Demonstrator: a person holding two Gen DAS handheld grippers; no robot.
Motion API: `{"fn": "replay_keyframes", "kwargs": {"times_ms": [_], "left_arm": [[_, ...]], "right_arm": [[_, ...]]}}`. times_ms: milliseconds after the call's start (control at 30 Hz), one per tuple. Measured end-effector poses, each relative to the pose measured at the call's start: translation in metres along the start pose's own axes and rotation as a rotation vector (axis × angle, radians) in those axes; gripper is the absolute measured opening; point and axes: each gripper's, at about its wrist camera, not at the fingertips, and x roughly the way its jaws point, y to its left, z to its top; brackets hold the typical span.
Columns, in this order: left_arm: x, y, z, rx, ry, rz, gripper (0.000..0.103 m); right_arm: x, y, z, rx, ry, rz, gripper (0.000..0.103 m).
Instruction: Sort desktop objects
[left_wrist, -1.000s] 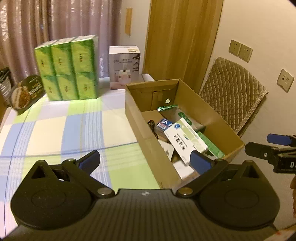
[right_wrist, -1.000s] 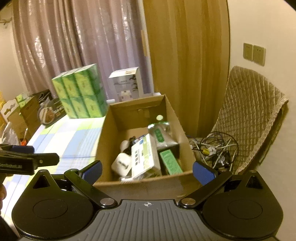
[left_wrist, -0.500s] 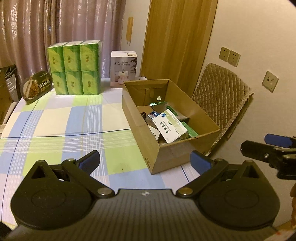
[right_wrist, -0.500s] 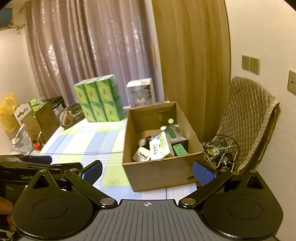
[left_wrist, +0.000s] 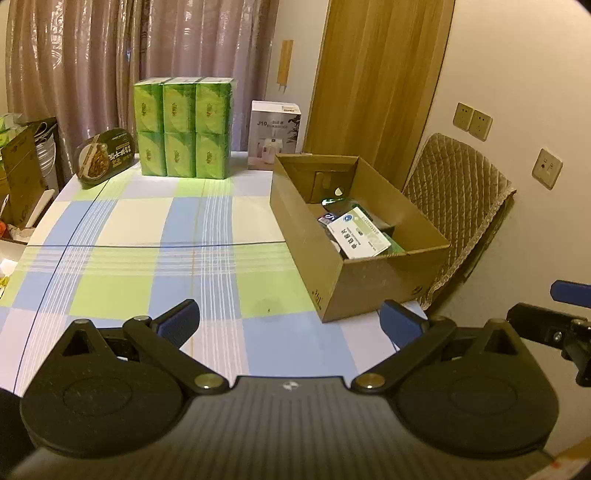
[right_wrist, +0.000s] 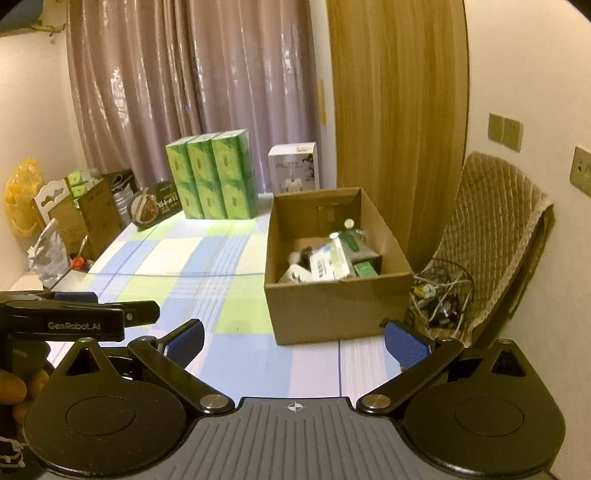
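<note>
Sitting at the right edge of the table (left_wrist: 122, 229), the box (right_wrist: 332, 306) already holds the small goods: a white carton (left_wrist: 358, 233) lying tilted on top, green packs (right_wrist: 364, 267) beside it, and a few white and dark pieces too small to name. The checked cloth in front of it is bare, so the sorting looks close to done, or done.

Both tools are held low at the near edge, well apart from the box. The left gripper (left_wrist: 290, 319) has its blue pads spread wide with nothing between them. The right gripper (right_wrist: 295, 338) is likewise released and empty. Each shows at the side of the other's view, and part of a hand (right_wrist: 14, 397) is visible under the left one.

What is left standing at the far end is the green tissue block (left_wrist: 183, 127), a white appliance carton (left_wrist: 275, 134) just beside it, and a dark oval food tub (left_wrist: 105, 155) leaning to the left. Whether these belong to the task cannot be told; they look too bulky for the box as it is filled.

If a further item is to go in, the sound way would be to reach over the near wall instead of pushing against it, since a nudge could slide the box toward the table edge. Lower anything onto the flatter green packs, not the tilted carton, which would likely tip or shed it. If nothing remains, keeping both grippers released and clear of the box is the right finish.
</note>
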Motion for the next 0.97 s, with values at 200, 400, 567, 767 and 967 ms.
{"fn": "replay_keyframes", "kwargs": {"times_ms": [200,400,567,767,967], "left_arm": [[-0.004,-0.002,-0.01,0.018,-0.008,0.003,0.102],[-0.001,-0.006,-0.016,0.037,0.006,0.004,0.102],[0.001,-0.006,-0.019,0.043,0.01,0.006,0.102],[0.002,-0.006,-0.021,0.045,0.013,0.001,0.102],[0.002,-0.008,-0.025,0.052,0.005,-0.012,0.102]], "right_arm": [[0.004,0.004,-0.008,-0.013,0.023,-0.017,0.101],[0.007,0.005,-0.014,-0.023,0.03,-0.044,0.101],[0.008,0.004,-0.015,-0.014,0.032,-0.041,0.101],[0.01,0.004,-0.017,-0.013,0.036,-0.033,0.101],[0.012,0.004,-0.019,-0.011,0.041,-0.034,0.101]]}}
